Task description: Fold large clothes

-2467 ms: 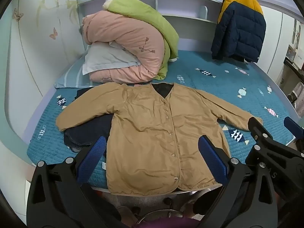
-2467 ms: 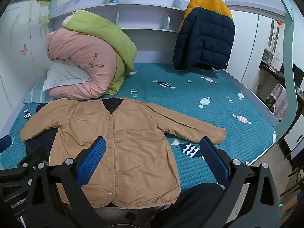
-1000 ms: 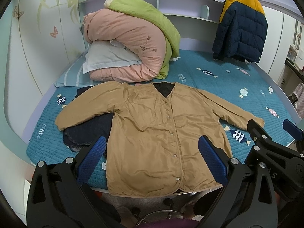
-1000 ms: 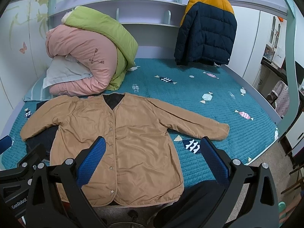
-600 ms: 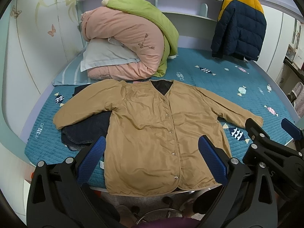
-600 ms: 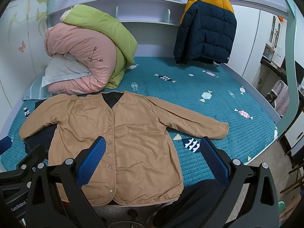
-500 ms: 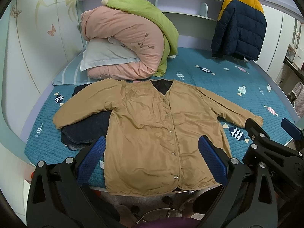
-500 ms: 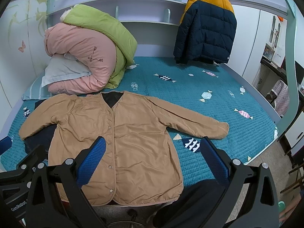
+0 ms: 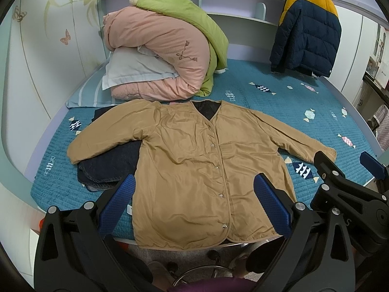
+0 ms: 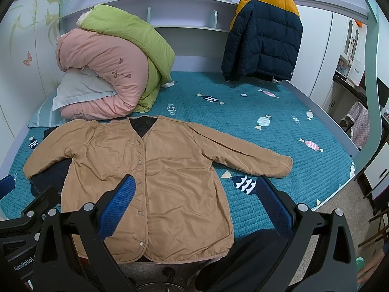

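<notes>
A tan snap-front jacket [image 9: 194,165] [image 10: 160,177] lies flat and face up on the teal bed cover [image 9: 279,102] [image 10: 243,121], both sleeves spread, hem at the near edge. Its left sleeve rests over a dark folded garment [image 9: 107,168] [image 10: 46,177]. My left gripper [image 9: 194,194] hovers open above the hem with nothing between its blue pads [image 9: 116,202]. My right gripper [image 10: 194,197] is open too, above the jacket's lower right side; it also shows at the right of the left wrist view as the right gripper [image 9: 350,168].
A rolled pink and green quilt [image 9: 165,56] [image 10: 114,73] with a pale pillow [image 9: 136,70] fills the far left of the bed. A navy and yellow puffer coat [image 9: 306,29] [image 10: 265,34] hangs at the back right. A chair base [image 9: 201,275] stands below the bed edge.
Both views have shifted slightly; the jacket sits a touch lower and left in the frames. Jacket and both grippers' opening are unchanged.
</notes>
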### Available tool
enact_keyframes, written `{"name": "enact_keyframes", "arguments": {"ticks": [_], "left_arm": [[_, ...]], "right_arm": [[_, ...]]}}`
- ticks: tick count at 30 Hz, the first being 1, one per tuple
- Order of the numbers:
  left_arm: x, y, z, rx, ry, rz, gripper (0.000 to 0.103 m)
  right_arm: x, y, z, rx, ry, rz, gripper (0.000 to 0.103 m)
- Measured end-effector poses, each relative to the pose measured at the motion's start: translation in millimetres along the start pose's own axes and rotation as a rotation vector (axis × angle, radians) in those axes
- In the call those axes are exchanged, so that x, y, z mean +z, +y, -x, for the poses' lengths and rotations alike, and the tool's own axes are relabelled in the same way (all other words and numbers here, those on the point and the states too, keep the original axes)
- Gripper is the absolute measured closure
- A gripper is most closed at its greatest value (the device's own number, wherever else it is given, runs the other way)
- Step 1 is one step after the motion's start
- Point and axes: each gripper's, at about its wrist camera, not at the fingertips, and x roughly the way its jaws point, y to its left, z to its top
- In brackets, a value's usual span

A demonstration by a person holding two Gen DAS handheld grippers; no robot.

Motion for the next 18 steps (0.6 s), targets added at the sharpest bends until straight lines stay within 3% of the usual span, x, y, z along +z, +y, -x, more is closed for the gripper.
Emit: {"name": "enact_keyframes", "arguments": {"ticks": [18], "left_arm": [[-1.6, 0.2, -1.3, -0.003, 0.003, 0.002, 0.005]], "right_arm": [[0.2, 0.3, -0.2, 0.0, 0.002, -0.001, 0.007]]}}
